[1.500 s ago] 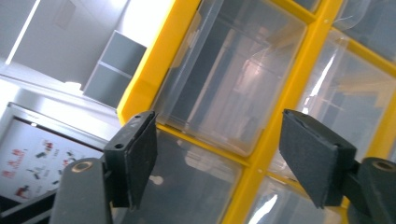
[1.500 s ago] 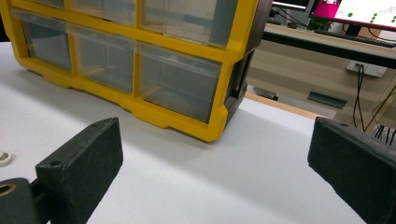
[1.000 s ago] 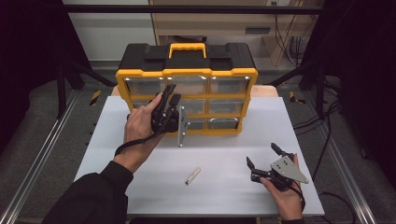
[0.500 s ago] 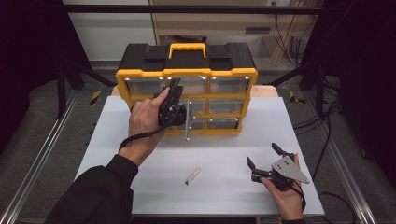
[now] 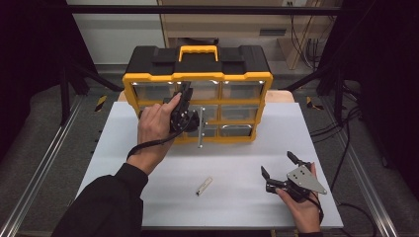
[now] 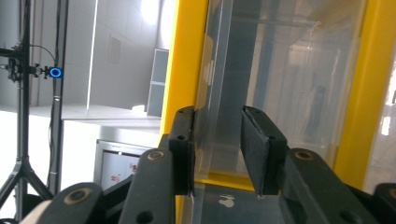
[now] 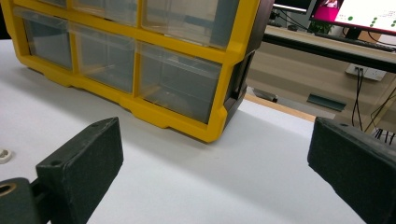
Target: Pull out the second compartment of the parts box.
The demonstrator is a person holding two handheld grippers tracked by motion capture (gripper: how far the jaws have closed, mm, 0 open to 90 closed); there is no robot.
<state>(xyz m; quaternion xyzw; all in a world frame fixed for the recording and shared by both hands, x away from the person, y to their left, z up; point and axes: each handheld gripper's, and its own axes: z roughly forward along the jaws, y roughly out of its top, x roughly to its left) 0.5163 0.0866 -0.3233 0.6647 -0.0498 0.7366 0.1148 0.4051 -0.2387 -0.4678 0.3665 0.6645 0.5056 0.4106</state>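
Black pads of your left gripper stand either side of the clear front lip of a drawer in the yellow organiser; the jaws have just been closing, one pad against the plastic, the other a little off it, so nothing is clamped. From above, that gripper sits at the middle row of drawers. Your right gripper rests well apart on the white table, jaws wide and empty. A small pale stick lies between your hands
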